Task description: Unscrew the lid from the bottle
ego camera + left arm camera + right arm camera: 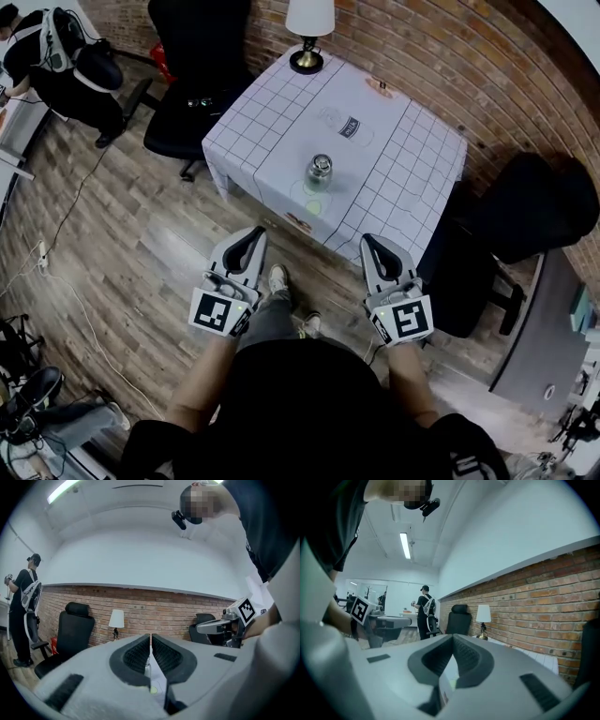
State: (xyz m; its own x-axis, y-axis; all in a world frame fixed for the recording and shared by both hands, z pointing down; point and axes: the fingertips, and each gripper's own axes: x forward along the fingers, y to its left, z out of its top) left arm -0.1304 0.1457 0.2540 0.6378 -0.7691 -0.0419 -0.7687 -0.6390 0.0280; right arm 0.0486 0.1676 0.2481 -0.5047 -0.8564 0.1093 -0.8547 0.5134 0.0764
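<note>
Left gripper [249, 236]: jaws clenched, empty
Right gripper [376, 246]: jaws clenched, empty
Bottle [320, 172]: upright on table [417, 150], apart from both

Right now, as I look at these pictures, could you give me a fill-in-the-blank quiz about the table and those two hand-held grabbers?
1. The clear bottle stands ____ near the middle of the table.
2. At the table's far corner, by the brick wall, stands a ____.
3. The left gripper and the right gripper both have their jaws ____, with nothing held.

Missing words: upright; lamp; shut.
</note>
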